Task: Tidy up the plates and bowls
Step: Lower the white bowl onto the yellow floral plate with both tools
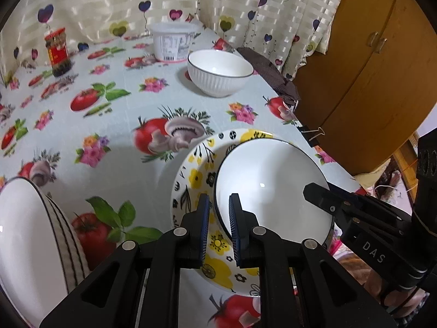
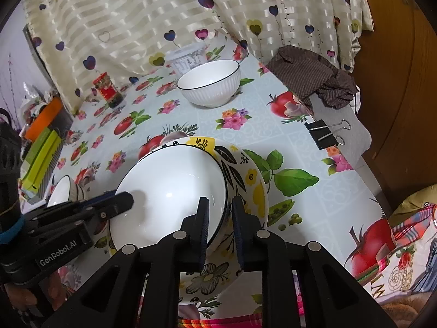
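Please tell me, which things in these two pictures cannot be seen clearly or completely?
- Flowered plate: its middle is hidden under the white bowl in both views.
- Striped bowl: cut off by the left wrist view's edge.
- Tub label: too blurred to read.
- Left gripper, right gripper: contact with the bowl rim unclear.

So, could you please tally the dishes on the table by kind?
Bowls: 3 (ribbed bowl, plain bowl, striped bowl)
Plates: 1 (floral plate)
Total: 4
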Demonstrator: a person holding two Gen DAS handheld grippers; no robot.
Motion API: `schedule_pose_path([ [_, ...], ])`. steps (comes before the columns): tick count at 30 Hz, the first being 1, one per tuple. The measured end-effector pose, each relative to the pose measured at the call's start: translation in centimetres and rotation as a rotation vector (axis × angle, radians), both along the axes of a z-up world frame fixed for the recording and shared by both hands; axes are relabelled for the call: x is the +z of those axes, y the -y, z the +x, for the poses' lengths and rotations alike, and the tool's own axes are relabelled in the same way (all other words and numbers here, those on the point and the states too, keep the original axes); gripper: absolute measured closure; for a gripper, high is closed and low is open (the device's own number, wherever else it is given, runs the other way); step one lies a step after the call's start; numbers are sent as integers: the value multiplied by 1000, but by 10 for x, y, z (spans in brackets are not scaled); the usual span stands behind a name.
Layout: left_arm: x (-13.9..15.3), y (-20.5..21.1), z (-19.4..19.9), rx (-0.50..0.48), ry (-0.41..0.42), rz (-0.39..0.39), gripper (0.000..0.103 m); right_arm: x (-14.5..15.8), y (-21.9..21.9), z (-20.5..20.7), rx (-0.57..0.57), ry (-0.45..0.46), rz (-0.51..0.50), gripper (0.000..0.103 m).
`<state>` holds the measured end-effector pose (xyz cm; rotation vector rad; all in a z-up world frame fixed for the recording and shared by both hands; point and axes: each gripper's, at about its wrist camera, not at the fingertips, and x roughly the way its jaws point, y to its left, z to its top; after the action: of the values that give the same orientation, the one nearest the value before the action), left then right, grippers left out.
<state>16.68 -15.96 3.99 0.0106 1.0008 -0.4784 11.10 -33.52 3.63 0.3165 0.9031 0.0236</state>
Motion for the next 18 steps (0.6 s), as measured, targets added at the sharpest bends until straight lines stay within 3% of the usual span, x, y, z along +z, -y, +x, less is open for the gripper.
schedule_pose_path([
  [18,12,1,7,1,43,-3,88,18,7,8,-11,66,-38,59],
])
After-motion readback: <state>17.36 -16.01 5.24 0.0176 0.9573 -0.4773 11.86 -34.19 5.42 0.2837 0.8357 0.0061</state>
